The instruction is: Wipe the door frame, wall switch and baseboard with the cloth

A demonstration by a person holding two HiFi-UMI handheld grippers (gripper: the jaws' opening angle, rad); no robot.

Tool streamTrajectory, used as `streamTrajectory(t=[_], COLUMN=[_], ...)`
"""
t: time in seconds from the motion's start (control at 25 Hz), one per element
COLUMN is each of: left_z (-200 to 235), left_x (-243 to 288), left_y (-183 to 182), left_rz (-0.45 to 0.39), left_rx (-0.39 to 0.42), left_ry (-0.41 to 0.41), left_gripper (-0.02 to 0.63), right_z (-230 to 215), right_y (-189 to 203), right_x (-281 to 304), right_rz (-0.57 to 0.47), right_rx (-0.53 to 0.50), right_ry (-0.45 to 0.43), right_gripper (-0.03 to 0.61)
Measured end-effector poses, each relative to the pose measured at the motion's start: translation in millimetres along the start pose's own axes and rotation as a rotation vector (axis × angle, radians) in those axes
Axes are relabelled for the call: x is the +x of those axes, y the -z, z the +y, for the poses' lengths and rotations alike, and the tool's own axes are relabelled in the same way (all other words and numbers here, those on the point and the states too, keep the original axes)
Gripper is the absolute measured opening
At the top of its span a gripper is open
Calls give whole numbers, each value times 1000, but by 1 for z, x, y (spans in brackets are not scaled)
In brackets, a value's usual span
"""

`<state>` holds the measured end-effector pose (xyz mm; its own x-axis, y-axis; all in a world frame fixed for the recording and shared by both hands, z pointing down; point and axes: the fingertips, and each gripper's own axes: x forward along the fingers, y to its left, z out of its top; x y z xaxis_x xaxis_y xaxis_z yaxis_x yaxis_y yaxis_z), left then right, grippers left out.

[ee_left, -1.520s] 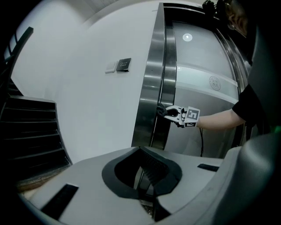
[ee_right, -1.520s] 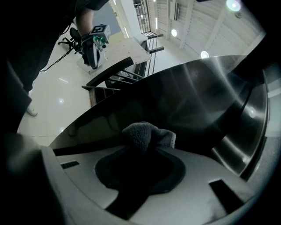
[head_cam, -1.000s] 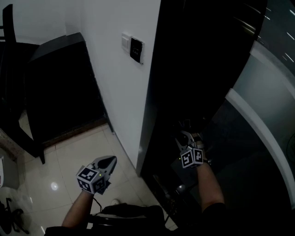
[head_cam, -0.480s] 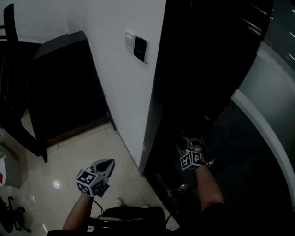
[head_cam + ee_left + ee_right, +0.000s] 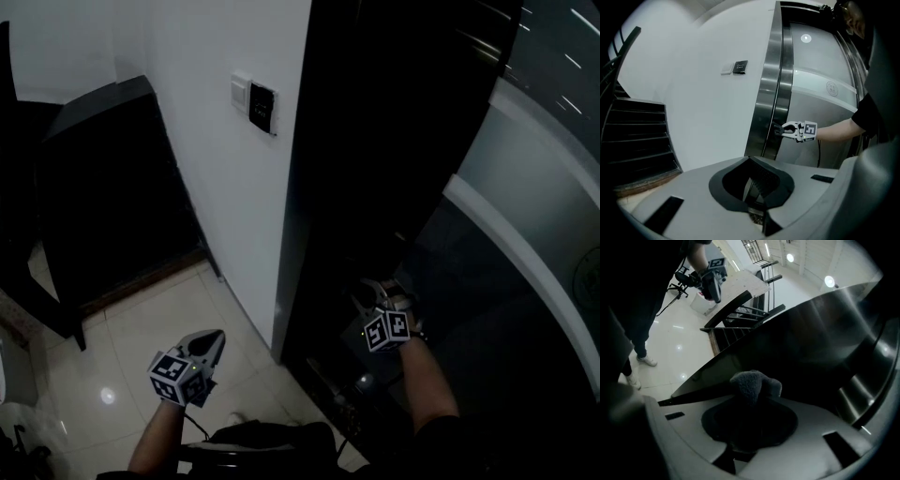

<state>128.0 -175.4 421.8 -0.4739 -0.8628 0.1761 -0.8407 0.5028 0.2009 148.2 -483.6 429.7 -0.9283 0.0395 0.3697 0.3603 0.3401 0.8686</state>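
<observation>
Right gripper pinches the cloth against the lower door frame, apparently mid-wipe, while the left gripper, pressed together and empty, hangs left of the frame; the switch, above and left of it, likely follows.

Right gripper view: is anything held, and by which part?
The right gripper is shut on the grey cloth, pinching a bunched fold; a tuft sticks out past the jaws. The left gripper holds nothing.
</observation>
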Motion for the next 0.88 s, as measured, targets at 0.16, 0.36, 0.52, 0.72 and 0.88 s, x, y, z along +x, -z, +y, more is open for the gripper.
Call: streamTrajectory(t=[0.16, 0.36, 0.52, 0.72, 0.88], left_z=[-9, -14, -2, 6, 6], left_x=[10, 16, 8, 0, -7], left_y=[-13, -39, -54, -58, -56], left_rz=[-37, -103, -150, -188, -167], left_rx=[12, 36, 42, 32, 37], left_ry=[47, 84, 59, 39, 32], left_gripper=[2, 2, 2, 2, 2], right_z=[-114, -246, -303, -305, -286], right_y=[-50, -128, -163, -167, -162], right_x=[-63, -132, -151, -126, -108], right_rz=[-111, -240, -322, -274, -235], right_rx=[-26, -151, -182, -198, -245], right_ry=[270, 548, 627, 568, 525], right_gripper=[84, 84, 84, 84, 84])
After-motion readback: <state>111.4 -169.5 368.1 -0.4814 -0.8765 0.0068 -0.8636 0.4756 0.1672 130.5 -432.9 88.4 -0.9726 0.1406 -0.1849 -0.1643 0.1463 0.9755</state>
